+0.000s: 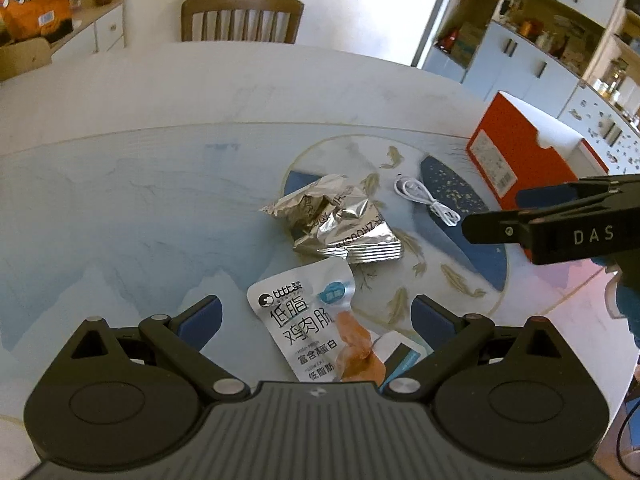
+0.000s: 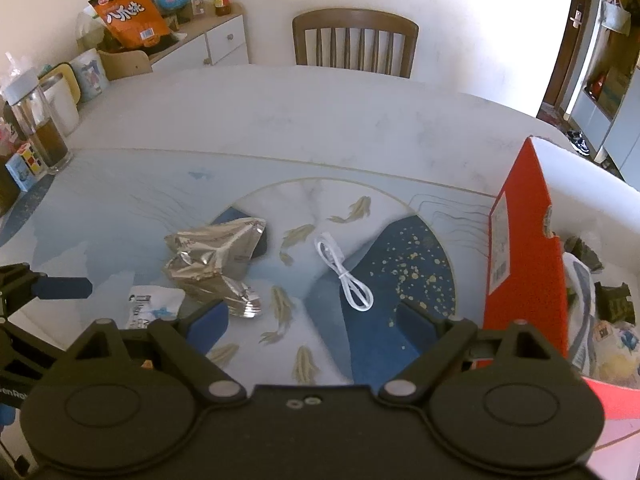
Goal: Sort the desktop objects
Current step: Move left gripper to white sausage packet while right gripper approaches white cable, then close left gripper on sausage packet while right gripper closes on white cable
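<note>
A white snack packet (image 1: 312, 320) with an orange picture lies flat on the blue fish-pattern mat (image 1: 120, 220), between the two blue pads of my open left gripper (image 1: 316, 320). Beyond it sits a crumpled silver foil wrapper (image 1: 340, 224) (image 2: 216, 264). A coiled white cable (image 1: 424, 198) (image 2: 344, 276) lies to the wrapper's right, just ahead of my open, empty right gripper (image 2: 312, 320). An open red box (image 1: 520, 152) (image 2: 524, 248) stands at the right and holds several items (image 2: 592, 280). The right gripper (image 1: 492, 212) reaches in side-on from the right. The packet (image 2: 154, 308) shows partly behind the right gripper's left finger.
A wooden chair (image 2: 354, 40) stands at the table's far side. A glass bottle of dark liquid (image 2: 38, 128), mugs (image 2: 90, 74) and a small carton (image 2: 24, 168) crowd the left edge. An orange snack bag (image 2: 130, 12) rests on a sideboard. Shelving (image 1: 560, 40) fills the right.
</note>
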Available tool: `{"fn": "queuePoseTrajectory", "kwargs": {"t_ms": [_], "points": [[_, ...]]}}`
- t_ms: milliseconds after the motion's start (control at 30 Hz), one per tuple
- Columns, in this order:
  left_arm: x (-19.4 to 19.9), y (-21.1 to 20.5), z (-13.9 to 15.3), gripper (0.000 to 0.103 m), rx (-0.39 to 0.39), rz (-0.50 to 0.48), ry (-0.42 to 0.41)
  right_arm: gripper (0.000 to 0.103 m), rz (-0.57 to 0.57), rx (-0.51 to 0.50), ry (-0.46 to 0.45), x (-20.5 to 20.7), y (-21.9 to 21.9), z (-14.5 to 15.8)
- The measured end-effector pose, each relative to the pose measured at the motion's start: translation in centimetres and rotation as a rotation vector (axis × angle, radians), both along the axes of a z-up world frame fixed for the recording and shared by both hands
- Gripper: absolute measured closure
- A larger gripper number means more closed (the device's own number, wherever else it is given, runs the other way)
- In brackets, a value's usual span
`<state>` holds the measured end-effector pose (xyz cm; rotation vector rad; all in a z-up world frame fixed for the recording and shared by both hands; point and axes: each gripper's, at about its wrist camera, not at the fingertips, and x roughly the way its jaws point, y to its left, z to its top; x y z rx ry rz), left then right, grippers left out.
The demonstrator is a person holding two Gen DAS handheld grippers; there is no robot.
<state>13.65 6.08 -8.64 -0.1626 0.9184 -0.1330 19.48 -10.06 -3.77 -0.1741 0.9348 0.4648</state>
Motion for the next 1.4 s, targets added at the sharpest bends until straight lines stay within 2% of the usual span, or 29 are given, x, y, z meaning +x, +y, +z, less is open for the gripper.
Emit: {"fn": "queuePoseTrajectory", "kwargs": {"t_ms": [400, 600, 767, 967, 1100, 1233, 1333, 1400], "points": [[1.2, -1.0, -2.4, 0.003, 0.009, 0.132, 0.060, 0.016, 0.036, -0.029, 0.013, 3.3, 0.0, -2.7], [1.3, -1.6, -2.6, 0.003, 0.039, 0.185, 0.043, 0.019, 0.090, -0.041, 0.021, 4.9, 0.6, -3.9], [1.3, -2.6, -2.7, 0.004, 0.078, 0.191, 0.040, 0.024, 0.119, -0.059, 0.028, 6.1, 1.4, -4.9], [1.6, -3.8, -2.8, 0.015, 0.138, 0.173, 0.029, 0.031, 0.142, -0.074, 0.028, 7.0, 2.2, -5.9], [1.5, -3.9, -2.6, 0.034, 0.162, 0.182, 0.011, 0.035, 0.156, -0.064, 0.020, 6.9, 2.4, -6.0], [1.4, -3.8, -2.6, 0.034, 0.156, 0.165, -0.001, 0.038, 0.152, -0.053, 0.025, 7.0, 2.4, -6.0], [1.3, -3.4, -2.5, 0.036, 0.135, 0.158, -0.008, 0.049, 0.130, -0.046, 0.024, 6.9, 2.3, -5.9], [1.2, -3.1, -2.5, 0.037, 0.119, 0.159, -0.009, 0.063, 0.127, -0.045, 0.023, 6.8, 2.2, -5.8]]}}
